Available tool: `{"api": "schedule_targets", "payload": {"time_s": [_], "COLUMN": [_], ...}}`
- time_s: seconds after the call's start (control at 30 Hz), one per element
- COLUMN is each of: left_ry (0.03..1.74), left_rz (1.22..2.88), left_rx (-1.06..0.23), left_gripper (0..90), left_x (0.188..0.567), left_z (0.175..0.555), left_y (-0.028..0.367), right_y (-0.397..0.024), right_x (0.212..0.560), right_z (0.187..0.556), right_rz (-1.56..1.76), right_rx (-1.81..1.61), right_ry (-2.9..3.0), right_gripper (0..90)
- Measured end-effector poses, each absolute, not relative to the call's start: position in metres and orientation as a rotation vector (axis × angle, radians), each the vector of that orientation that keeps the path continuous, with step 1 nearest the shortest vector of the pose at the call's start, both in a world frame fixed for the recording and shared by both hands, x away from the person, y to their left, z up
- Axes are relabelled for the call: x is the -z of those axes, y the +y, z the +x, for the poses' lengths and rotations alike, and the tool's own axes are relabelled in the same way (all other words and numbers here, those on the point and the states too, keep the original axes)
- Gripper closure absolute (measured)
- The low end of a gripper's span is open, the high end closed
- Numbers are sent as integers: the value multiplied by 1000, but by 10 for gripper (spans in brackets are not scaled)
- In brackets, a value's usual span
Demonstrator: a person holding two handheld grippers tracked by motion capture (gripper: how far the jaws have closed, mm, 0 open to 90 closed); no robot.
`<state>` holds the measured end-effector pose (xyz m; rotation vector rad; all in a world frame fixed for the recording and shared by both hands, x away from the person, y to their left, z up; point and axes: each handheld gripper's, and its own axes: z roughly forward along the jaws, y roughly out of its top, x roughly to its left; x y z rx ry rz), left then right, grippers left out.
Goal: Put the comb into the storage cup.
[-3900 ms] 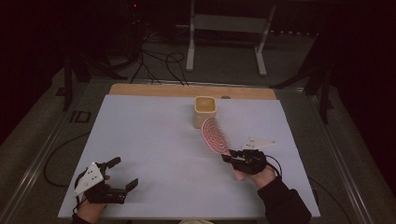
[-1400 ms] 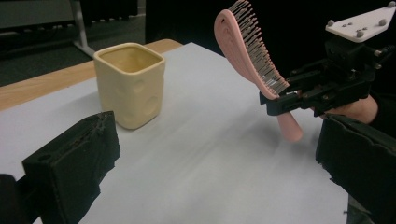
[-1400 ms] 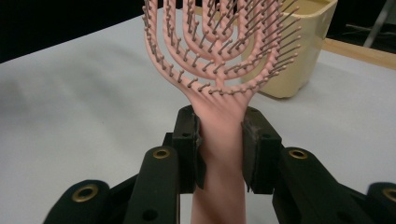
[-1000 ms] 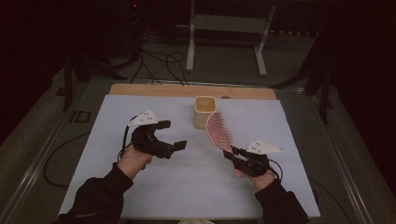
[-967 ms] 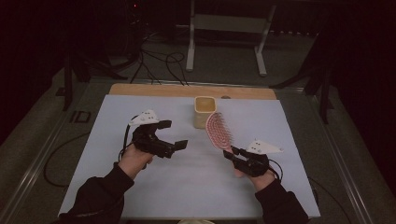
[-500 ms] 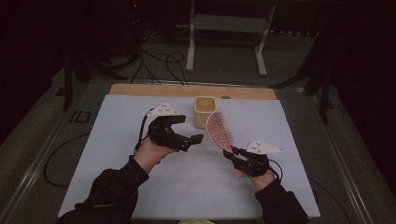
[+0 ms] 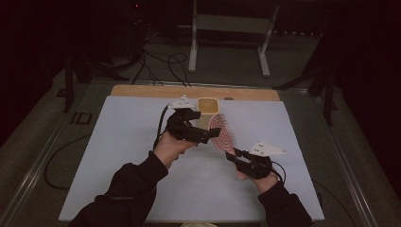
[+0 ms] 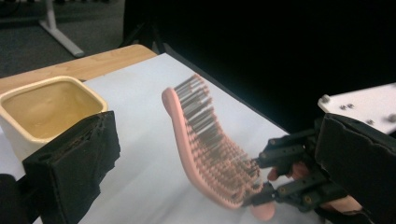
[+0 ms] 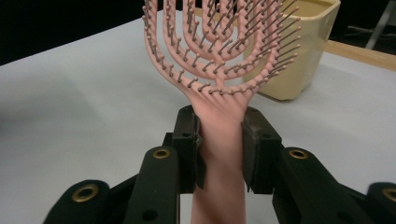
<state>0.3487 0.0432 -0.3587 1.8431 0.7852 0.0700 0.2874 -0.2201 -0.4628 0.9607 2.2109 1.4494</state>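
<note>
My right gripper [image 9: 219,135] is shut on the handle of a pink hairbrush [image 9: 219,51], which it holds upright and tilted above the white table cover. In the high view the brush [image 7: 222,132] rises from the right gripper [image 7: 235,153] toward a yellow cup [image 7: 206,105] at the back. My left gripper [image 7: 204,126] hangs just left of the brush head with its jaws wide open and nothing held. In the left gripper view the brush [image 8: 201,135] stands ahead between the two black jaws, which do not touch it, with the cup [image 8: 46,107] at the left.
A white sheet [image 7: 123,142] covers the table, with a bare wooden strip [image 7: 142,91] along its far edge. Cables [image 7: 156,61] and the legs of a metal stand [image 7: 193,47] lie on the floor behind. The table's right edge [image 7: 312,156] is close to the right hand.
The left hand has moved right and slightly up, from the table's left middle to beside the brush head and cup. The right gripper has kept the brush still.
</note>
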Motion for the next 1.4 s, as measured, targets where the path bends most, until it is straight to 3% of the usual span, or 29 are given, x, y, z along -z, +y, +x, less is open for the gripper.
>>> {"api": "schedule_targets", "payload": {"time_s": [0.17,0.43,0.73,0.97,1.17,1.4], "left_ry": [827,926,977,993,1003,1010], "left_rz": [1853,1830,1850,1841,1827,1806], "left_rx": [-54,3,49,81,116,109], "left_gripper": [5,99,235,436,558,612], "left_x": [361,369,376,379,383,382], "left_z": [355,365,367,368,370,368], "left_y": [36,30,20,17,17,15], "right_y": [-220,-220,-219,-219,-218,-218], "right_x": [463,463,463,463,463,463], "right_z": [287,287,288,288,288,288], "right_rz": [957,954,949,943,942,950], "right_rx": [-1447,-1446,-1448,-1443,-1441,-1437], "right_ry": [2208,2210,2208,2205,2204,2199], "right_gripper": [703,703,703,703,703,702]}}
